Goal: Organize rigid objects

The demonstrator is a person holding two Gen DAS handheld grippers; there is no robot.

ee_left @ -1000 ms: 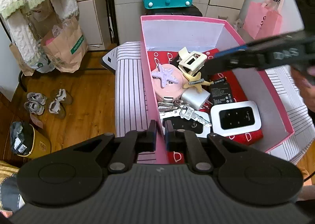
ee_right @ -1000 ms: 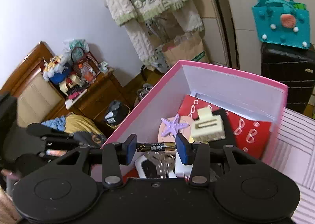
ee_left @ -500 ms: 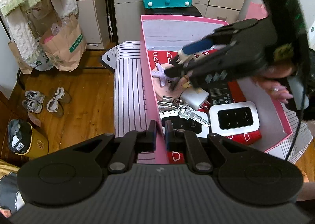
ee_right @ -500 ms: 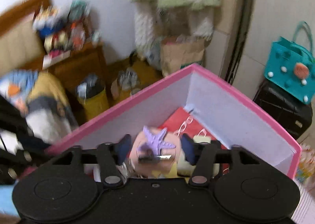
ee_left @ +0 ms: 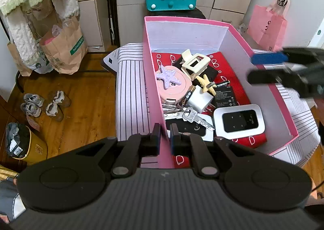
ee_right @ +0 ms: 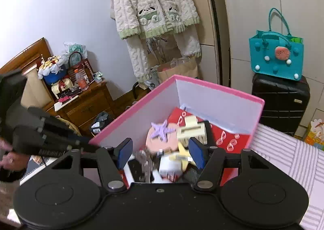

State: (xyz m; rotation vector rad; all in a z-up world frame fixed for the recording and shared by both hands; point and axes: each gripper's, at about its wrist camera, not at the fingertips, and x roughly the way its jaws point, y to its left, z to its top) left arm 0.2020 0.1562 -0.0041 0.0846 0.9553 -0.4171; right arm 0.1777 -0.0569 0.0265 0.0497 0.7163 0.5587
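The left gripper [ee_left: 163,136] pinches the near wall of the pink cardboard box [ee_left: 154,96], probably to steady it. The right gripper [ee_right: 160,154] has just been opening and is empty, tilted down above the right rim. The small black-and-gold battery [ee_left: 187,97] lies inside, beside the white charger plug [ee_left: 200,98].

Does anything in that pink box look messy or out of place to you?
Yes. Inside the pink box the items lie in a loose heap: a battery leans tilted on the white charger, and the cream hair claw sits atop other things. Nothing looks spilled or broken.
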